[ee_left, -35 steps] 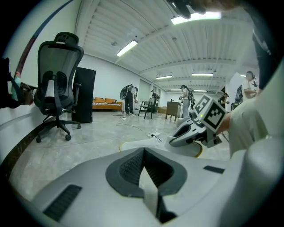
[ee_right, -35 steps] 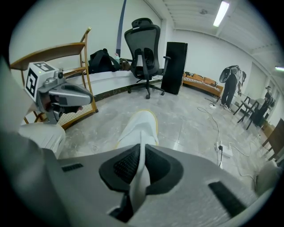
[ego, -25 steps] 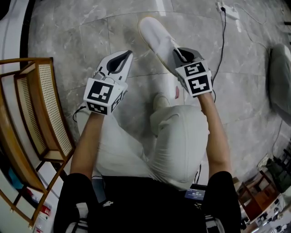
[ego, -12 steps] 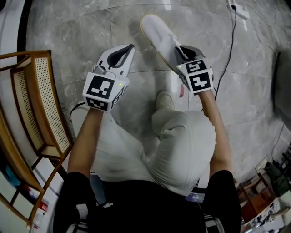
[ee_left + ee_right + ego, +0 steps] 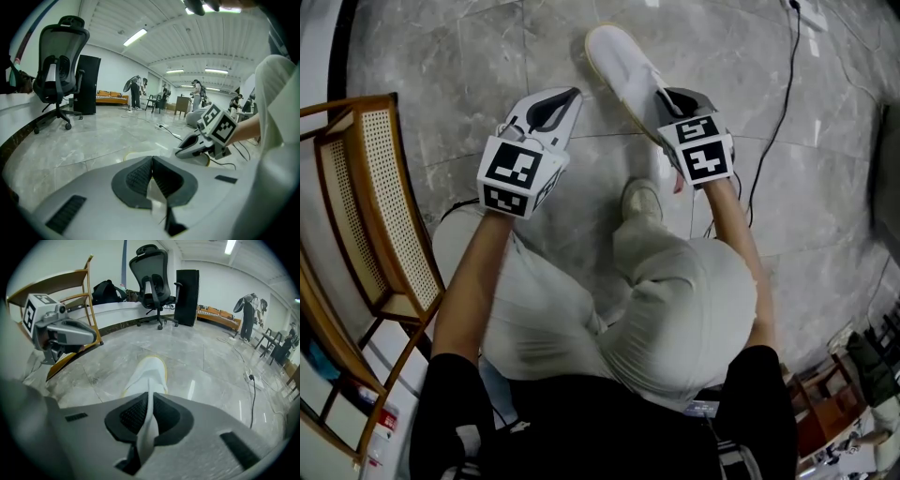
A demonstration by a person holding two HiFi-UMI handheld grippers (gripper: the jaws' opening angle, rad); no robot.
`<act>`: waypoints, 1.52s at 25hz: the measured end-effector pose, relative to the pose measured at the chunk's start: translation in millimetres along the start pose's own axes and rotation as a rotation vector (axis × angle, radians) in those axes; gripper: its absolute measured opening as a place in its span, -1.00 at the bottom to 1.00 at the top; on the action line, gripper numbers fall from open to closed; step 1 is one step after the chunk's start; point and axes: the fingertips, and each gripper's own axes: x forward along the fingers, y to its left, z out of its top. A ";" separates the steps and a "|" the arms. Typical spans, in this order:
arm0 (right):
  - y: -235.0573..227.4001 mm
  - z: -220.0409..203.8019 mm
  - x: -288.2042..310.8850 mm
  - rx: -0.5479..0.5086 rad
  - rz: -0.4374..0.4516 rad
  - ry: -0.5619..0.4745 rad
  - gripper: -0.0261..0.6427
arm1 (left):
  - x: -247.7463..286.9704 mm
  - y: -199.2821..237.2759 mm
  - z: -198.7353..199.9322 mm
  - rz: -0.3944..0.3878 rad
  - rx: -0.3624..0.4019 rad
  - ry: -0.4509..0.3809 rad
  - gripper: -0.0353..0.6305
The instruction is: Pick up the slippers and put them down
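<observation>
While both hands hang over grey marble floor (image 5: pixel 469 75), right gripper (image 5: pixel 149 399) jaws narrow, clamped on thin rim at heel end of white slipper (image 5: pixel 623 66). Slipper stretches from jaws toward far left, yellow-edged toe farthest out; whether sole touches floor unclear. Left gripper (image 5: pixel 152 164) left of slipper, apart from it, pads pressed together; pale sliver at their near end, nature unclear. Person's shoe (image 5: pixel 639 199) on near side, between grippers. Cane-seat wooden chair (image 5: pixel 389 206) at left.
</observation>
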 end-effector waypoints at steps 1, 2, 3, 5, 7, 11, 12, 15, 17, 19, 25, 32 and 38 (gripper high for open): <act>0.4 -3.6 2.6 0.005 0.000 0.004 -0.87 | 2.6 0.6 -4.3 -0.002 -0.001 0.011 -0.88; 1.4 -6.8 5.2 0.012 0.001 0.005 -0.87 | 4.9 1.4 -8.8 -0.003 -0.002 0.023 -0.88; 2.4 -9.7 8.0 0.019 0.004 0.005 -0.87 | 6.9 2.5 -13.4 -0.002 -0.002 0.036 -0.88; 3.0 -15.3 13.3 0.030 0.011 0.008 -0.87 | 11.7 3.7 -22.7 0.001 -0.001 0.060 -0.88; 3.1 -21.8 18.0 0.031 0.014 0.017 -0.87 | 16.0 3.0 -32.7 -0.001 -0.003 0.082 -0.88; 6.3 -33.7 29.6 0.036 0.018 0.040 -0.87 | 18.0 4.7 -48.3 -0.004 -0.012 0.118 -0.88; 7.0 -36.4 32.2 0.040 0.019 0.045 -0.87 | 18.5 5.1 -51.2 -0.004 -0.011 0.126 -0.88; 8.5 -46.2 39.1 0.045 0.018 0.062 -0.87 | 20.7 5.0 -60.3 -0.012 -0.003 0.149 -0.88; 9.2 -52.2 43.6 0.041 0.016 0.077 -0.87 | 22.7 6.0 -66.4 -0.017 0.001 0.167 -0.88; 10.2 -56.8 47.8 0.038 0.017 0.090 -0.87 | 24.8 7.7 -71.2 -0.019 0.006 0.183 -0.88; 14.8 -68.4 56.0 0.048 0.019 0.112 -0.87 | 28.7 6.5 -81.6 -0.025 0.005 0.211 -0.88; 15.7 -75.3 68.2 0.056 0.011 0.129 -0.87 | 32.4 7.9 -88.7 -0.021 0.032 0.216 -0.88; 12.3 -80.1 75.1 0.088 0.007 0.141 -0.85 | 34.4 17.1 -92.4 -0.001 0.035 0.225 -0.88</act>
